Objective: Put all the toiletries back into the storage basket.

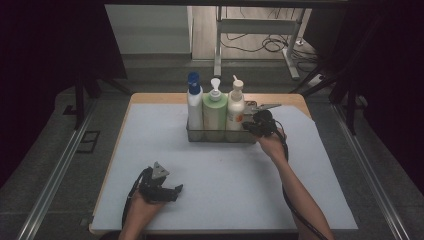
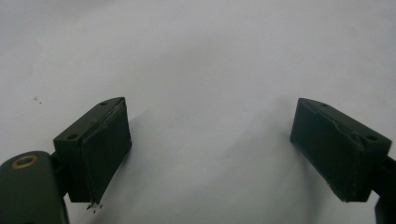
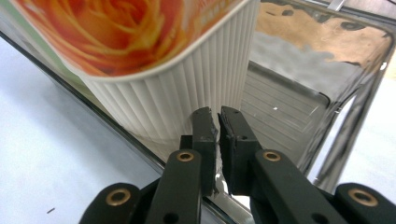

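A shiny metal basket (image 1: 220,136) stands at the middle back of the white mat and holds three pump bottles: a white one with a blue cap (image 1: 194,102), a green one (image 1: 214,112) and a white one with an orange flower label (image 1: 235,107). My right gripper (image 1: 248,125) is at the basket's right front corner. In the right gripper view its jaws (image 3: 218,116) stand almost together astride the basket's thin front wall (image 3: 140,142), right beside the ribbed flower bottle (image 3: 177,88). My left gripper (image 1: 177,190) rests low at the front left, wide open (image 2: 210,135) over bare mat.
The white mat (image 1: 225,190) covers a wooden table whose edge (image 1: 150,97) shows at the back and left. The right half of the basket's floor (image 3: 289,107) is bare. Metal rails (image 1: 55,175) flank the table; stand legs and cables (image 1: 270,45) lie beyond it.
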Demonstrator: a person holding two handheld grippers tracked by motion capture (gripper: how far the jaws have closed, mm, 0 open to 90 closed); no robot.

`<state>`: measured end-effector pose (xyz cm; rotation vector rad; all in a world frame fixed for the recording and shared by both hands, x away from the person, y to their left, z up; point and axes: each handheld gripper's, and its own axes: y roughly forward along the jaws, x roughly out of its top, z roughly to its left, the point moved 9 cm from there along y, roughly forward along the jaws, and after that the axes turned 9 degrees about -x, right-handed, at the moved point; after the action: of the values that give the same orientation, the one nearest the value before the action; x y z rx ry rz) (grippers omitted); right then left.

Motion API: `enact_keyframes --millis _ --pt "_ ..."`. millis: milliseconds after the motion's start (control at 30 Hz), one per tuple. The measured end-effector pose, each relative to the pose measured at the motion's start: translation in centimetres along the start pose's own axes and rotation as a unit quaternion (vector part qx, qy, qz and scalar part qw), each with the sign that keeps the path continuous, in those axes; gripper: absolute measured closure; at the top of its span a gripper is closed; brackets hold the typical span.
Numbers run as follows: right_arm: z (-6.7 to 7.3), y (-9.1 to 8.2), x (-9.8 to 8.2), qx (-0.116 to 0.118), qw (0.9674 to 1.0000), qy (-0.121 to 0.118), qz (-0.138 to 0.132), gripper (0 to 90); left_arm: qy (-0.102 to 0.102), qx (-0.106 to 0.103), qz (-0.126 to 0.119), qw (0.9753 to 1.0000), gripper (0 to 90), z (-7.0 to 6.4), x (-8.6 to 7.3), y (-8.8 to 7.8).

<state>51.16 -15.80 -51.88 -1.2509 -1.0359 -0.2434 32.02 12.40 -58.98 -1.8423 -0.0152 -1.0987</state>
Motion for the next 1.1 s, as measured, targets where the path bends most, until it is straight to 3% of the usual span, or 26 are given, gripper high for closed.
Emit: enact_keyframes --millis 633,1100 --pt "0.0 -1.9 0.1 0.001 0.9998 -0.016 -0.010 71.1 0.000 0.000 0.000 1.0000 11.9 0.0 0.0 0.0" --pt "1.4 -4.1 -0.4 0.018 0.9992 -0.032 -0.015 34.7 0.000 0.001 -0.001 1.0000 11.9 0.0 0.0 0.0"
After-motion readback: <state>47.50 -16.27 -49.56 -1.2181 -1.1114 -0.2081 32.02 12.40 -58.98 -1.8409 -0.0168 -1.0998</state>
